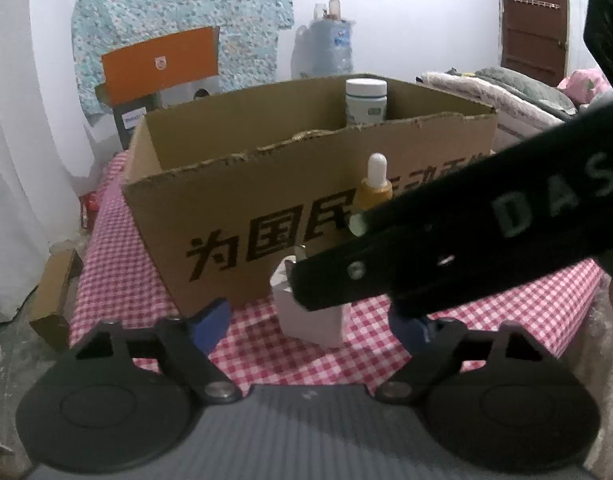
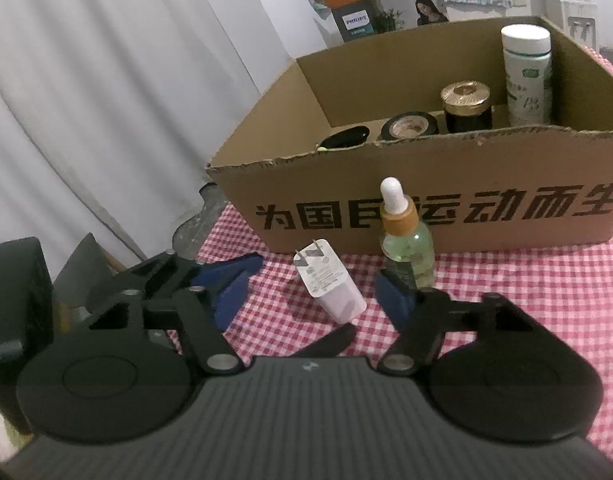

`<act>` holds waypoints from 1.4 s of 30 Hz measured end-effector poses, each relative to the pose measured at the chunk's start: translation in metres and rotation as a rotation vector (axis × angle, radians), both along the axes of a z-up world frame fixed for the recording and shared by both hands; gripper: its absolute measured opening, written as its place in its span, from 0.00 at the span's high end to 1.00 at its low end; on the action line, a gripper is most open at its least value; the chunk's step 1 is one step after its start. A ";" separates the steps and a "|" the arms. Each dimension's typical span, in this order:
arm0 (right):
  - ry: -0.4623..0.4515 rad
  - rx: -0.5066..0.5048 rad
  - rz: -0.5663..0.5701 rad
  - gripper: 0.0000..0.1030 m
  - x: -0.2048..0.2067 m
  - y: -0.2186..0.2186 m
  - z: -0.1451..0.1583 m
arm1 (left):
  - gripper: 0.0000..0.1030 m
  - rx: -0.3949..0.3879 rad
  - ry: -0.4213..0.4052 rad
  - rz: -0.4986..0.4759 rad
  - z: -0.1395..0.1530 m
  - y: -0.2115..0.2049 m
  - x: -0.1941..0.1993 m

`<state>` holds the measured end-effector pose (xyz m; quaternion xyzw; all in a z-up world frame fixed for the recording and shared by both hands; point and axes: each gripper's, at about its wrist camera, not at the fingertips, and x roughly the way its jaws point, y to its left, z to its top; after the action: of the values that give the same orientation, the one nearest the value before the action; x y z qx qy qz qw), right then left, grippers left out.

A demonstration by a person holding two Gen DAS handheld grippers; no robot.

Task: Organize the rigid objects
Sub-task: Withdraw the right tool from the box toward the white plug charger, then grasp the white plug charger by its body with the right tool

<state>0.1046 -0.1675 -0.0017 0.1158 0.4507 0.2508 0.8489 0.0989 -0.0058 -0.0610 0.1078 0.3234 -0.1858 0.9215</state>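
Observation:
A white plug adapter (image 2: 330,284) lies on the red-checked cloth between my open right gripper (image 2: 314,292) fingers, not touched. A green dropper bottle (image 2: 406,240) with a white bulb stands just right of it, by the right finger. Behind them stands an open cardboard box (image 2: 426,176) holding a white bottle (image 2: 526,76), a gold-lidded jar (image 2: 465,106), a round tin (image 2: 410,126) and a dark object (image 2: 344,138). In the left wrist view my open left gripper (image 1: 314,324) faces the adapter (image 1: 318,320) and dropper bottle (image 1: 376,184); the right gripper's black body (image 1: 446,248) crosses in front of them.
The table (image 2: 546,280) carries a red-checked cloth. An orange-topped box (image 1: 158,64) stands behind the cardboard box. A small brown carton (image 1: 54,296) sits off the table's left edge. White curtain hangs left; bedding lies at the right.

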 end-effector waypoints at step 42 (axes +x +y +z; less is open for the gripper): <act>0.113 0.022 -0.016 0.64 -0.012 -0.010 -0.015 | 0.54 -0.021 0.133 -0.002 -0.001 -0.015 -0.014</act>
<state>0.0922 -0.1777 -0.0162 0.1426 0.4943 0.2420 0.8227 0.0854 -0.0206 -0.0617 0.0859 0.3821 -0.1968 0.8988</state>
